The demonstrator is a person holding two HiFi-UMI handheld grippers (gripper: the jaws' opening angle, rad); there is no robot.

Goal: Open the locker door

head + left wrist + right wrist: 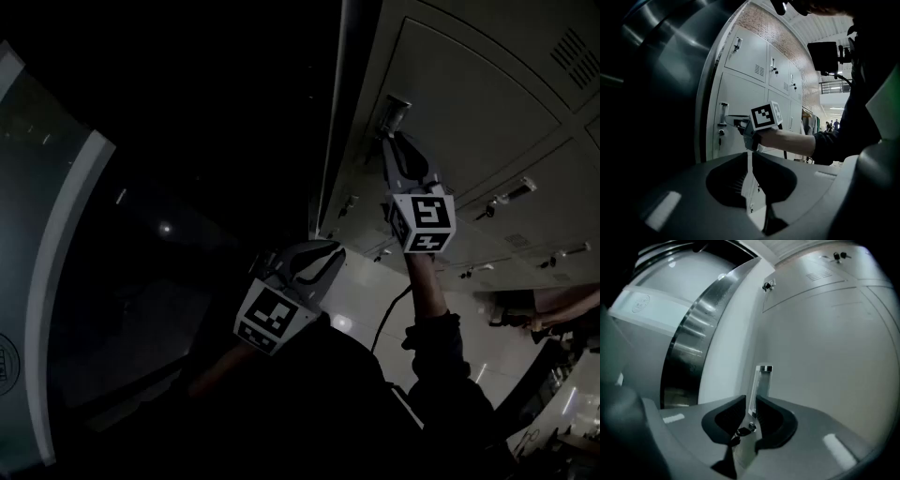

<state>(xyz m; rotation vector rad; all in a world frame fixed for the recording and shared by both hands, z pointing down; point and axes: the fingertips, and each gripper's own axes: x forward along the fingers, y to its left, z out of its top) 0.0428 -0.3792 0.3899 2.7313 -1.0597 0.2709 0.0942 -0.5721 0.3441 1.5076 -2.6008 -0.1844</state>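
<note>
The pale grey locker door (469, 103) fills the upper right of the head view, with a small metal handle (394, 111) near its left edge. My right gripper (389, 136) reaches up to that handle. In the right gripper view the upright chrome handle (761, 383) stands between the two black pads, and my right gripper (751, 401) is shut on it, with the key lock (751, 426) just below. My left gripper (323, 251) hangs lower and away from the lockers. Its jaws (750, 159) are shut on nothing. From there I see my right gripper (737, 123) at the handle (723, 115).
More locker doors (780, 70) with their own handles run on to the right and above. A dark curved metal column (689, 343) borders the lockers on the left. Another person's arm (562, 305) shows at the far right. Clothes (811, 124) hang further down the hall.
</note>
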